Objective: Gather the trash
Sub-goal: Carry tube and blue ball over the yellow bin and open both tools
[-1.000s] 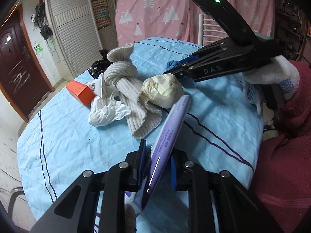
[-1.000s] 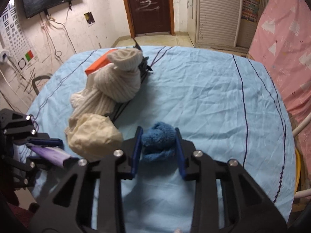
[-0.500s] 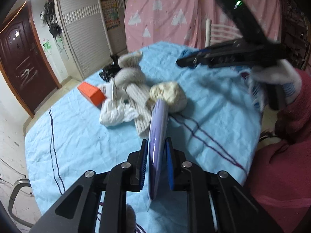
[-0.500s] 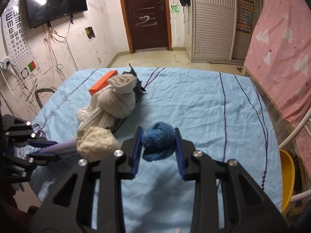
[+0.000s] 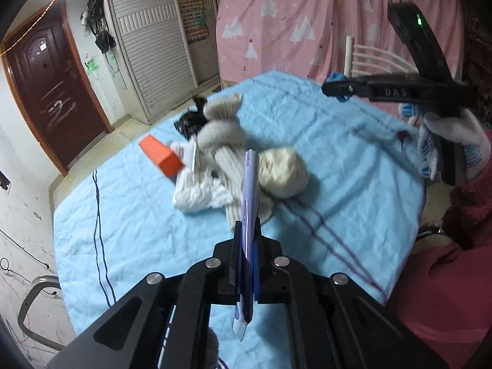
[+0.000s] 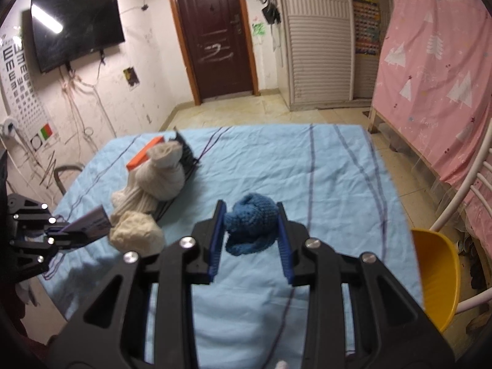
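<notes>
The purple tube (image 5: 249,203) stands on edge between the pads of the left gripper (image 5: 247,273), which are pressed together on its lower part; most of its length sticks out ahead, above the table. The blue knit ball (image 6: 250,227) sits pinched between the pads of the right gripper (image 6: 249,240), also lifted clear of the cloth.

The tube is the likelier trouble. It is flat and slick and is held near one end, so a quick swing could make it pivot or slide out of the pads. The knit ball is soft and bulges past the pads; it could squeeze out, or a loose strand could catch on something.

The other things remain on the table: a cream wad (image 5: 281,173), a knotted beige sock (image 5: 224,135), crumpled white paper (image 5: 200,193), an orange box (image 5: 160,155) and something black (image 5: 190,121) behind them. Passing low over this pile could knock pieces off the edge.

The table (image 6: 307,169) wears a wrinkled light blue cloth with dark stripes. Around it are a brown door (image 6: 215,40), a wall-mounted television (image 6: 77,27), an eye chart (image 6: 18,92), a pink curtain (image 6: 436,77) and a yellow chair (image 6: 436,270).
</notes>
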`<state>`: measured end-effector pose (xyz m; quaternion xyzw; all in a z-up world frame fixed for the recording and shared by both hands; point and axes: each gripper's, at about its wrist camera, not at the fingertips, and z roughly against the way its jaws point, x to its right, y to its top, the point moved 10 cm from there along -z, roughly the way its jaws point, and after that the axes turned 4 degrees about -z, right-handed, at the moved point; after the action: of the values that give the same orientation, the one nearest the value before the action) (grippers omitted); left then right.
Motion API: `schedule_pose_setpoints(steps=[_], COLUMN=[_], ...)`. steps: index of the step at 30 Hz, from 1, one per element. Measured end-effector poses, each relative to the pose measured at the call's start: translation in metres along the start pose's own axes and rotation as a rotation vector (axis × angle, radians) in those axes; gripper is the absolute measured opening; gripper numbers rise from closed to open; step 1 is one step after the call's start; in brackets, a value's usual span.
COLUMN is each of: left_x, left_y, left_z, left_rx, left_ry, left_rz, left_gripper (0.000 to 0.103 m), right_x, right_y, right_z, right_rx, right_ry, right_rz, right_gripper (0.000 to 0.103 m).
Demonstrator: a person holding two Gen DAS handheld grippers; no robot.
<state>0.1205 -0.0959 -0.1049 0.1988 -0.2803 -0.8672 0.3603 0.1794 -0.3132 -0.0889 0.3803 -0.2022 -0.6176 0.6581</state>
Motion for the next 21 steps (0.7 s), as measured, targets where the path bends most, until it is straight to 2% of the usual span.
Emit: schedule_pose_setpoints(steps=[10,21], left_x=[0.02,0.063], left_y=[0.072,0.133], left_z=[0.028,0.013], left_rx=[0.148,0.21], left_ry=[0.015,-0.031], left_rz=[-0.011,-0.047], left_gripper=[0.0,0.0], right_x=[0.053,0.134], right_y=[0.011,0.013], right_z=[0.036,0.073], right_rx=[0.088,0.154], right_ry=[-0.038,-0.117], right_rz=[-0.074,-0.166], right_gripper=[0.03,0.03])
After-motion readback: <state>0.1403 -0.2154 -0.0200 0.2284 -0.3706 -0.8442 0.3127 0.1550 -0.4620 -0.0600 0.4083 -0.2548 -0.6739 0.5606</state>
